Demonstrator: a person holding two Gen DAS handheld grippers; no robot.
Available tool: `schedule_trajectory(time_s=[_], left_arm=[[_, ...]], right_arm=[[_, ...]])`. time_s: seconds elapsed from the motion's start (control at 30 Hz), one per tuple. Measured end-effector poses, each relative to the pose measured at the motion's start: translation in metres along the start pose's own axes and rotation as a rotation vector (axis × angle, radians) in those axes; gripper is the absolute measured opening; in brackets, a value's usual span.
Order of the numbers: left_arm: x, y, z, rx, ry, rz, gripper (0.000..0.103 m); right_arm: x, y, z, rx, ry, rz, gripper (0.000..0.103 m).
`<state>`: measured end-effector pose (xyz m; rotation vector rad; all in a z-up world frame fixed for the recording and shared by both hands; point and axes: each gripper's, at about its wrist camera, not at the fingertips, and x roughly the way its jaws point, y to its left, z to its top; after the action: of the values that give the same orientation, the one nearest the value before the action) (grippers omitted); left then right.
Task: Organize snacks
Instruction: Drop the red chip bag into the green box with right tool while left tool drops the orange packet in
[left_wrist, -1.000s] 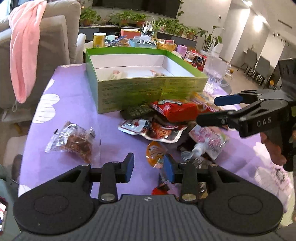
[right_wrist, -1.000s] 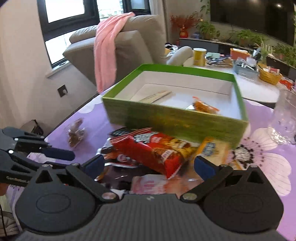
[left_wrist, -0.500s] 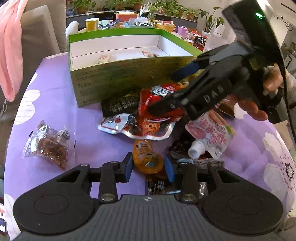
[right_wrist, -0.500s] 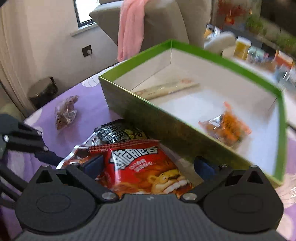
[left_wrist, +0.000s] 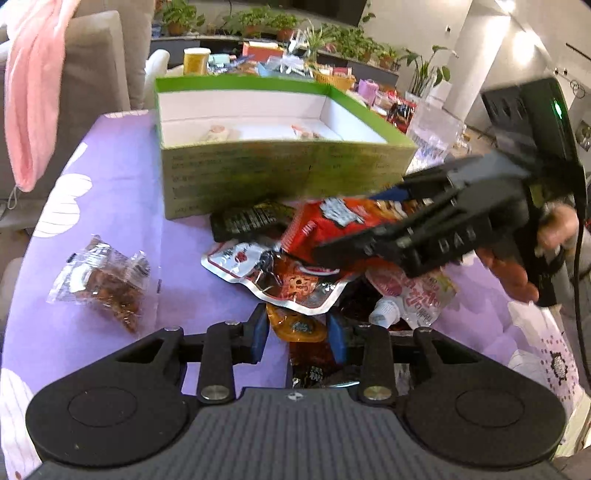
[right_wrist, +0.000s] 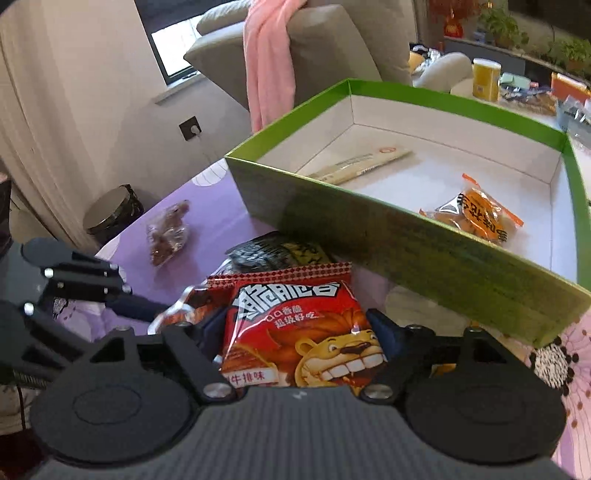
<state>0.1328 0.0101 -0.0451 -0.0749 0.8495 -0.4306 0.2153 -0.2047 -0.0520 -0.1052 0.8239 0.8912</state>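
From my feed, a grey armchair (right_wrist: 332, 48) stands at 12 o'clock with a pink towel (right_wrist: 269, 62) draped over it. A window (right_wrist: 173, 40) glows at 11 o'clock, above a wall socket (right_wrist: 191, 128). Potted plants (left_wrist: 258, 22) line a ledge beyond the purple-clothed bench (left_wrist: 122, 206).

Looks like a home living/dining rm. Table w/ a purple cloth printed w/ white flowers (left_wrist: 122, 155) sits beside a grey upholstered armchair (right_wrist: 332, 48) w/ a pink towel draped over its back (right_wrist: 267, 55). Window (right_wrist: 173, 40) behind the chair, wall socket (right_wrist: 190, 128) below it, small dark round bin (right_wrist: 114, 214) on the floor. Row of potted green plants (left_wrist: 332, 37) along a low dark shelf at the far side; snack packs & a yellow cylindrical tin (left_wrist: 196, 61) clutter a 2nd tabletop there.
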Motion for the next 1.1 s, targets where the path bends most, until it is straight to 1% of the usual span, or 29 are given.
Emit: schedule_trajectory(time_s=[0.13, 0.27, 0.37, 0.47, 0.53, 0.63, 0.77, 0.87, 0.93, 1.1], left_arm=[[-0.012, 0.005, -0.002, -0.017, -0.023, 0.008, 0.031], [-0.023, 0.006, -0.006, -0.024, -0.039, 0.017, 0.030], [-0.032, 0.004, -0.008, -0.020, -0.050, 0.022, 0.030], [-0.042, 0.001, -0.011, -0.018, -0.071, 0.030, 0.030], [-0.050, 0.001, -0.010, -0.017, -0.095, 0.044, 0.030], [-0.061, 0.002, -0.009, -0.024, -0.132, 0.071, 0.030], [-0.071, 0.006, 0.000, -0.051, -0.189, 0.094, 0.030], [-0.067, 0.007, 0.018, -0.040, -0.221, 0.116, 0.030], [-0.061, 0.007, 0.035, -0.025, -0.246, 0.115, 0.030], [-0.025, 0.018, 0.096, -0.010, -0.304, 0.110, 0.030]], right_arm=[[-0.019, 0.007, -0.007, 0.029, -0.052, -0.013, 0.066], [-0.044, 0.015, -0.014, 0.046, -0.133, -0.029, 0.066], [-0.062, 0.018, -0.013, 0.070, -0.197, -0.058, 0.066], [-0.078, 0.016, -0.008, 0.108, -0.291, -0.105, 0.066], [-0.084, 0.013, -0.002, 0.136, -0.347, -0.153, 0.066], [-0.087, 0.007, 0.009, 0.177, -0.408, -0.241, 0.066], [-0.076, -0.012, 0.022, 0.269, -0.418, -0.324, 0.066], [-0.064, -0.026, 0.029, 0.314, -0.401, -0.344, 0.066], [-0.057, -0.032, 0.033, 0.342, -0.392, -0.352, 0.066], [-0.052, -0.044, 0.040, 0.385, -0.390, -0.355, 0.066]])
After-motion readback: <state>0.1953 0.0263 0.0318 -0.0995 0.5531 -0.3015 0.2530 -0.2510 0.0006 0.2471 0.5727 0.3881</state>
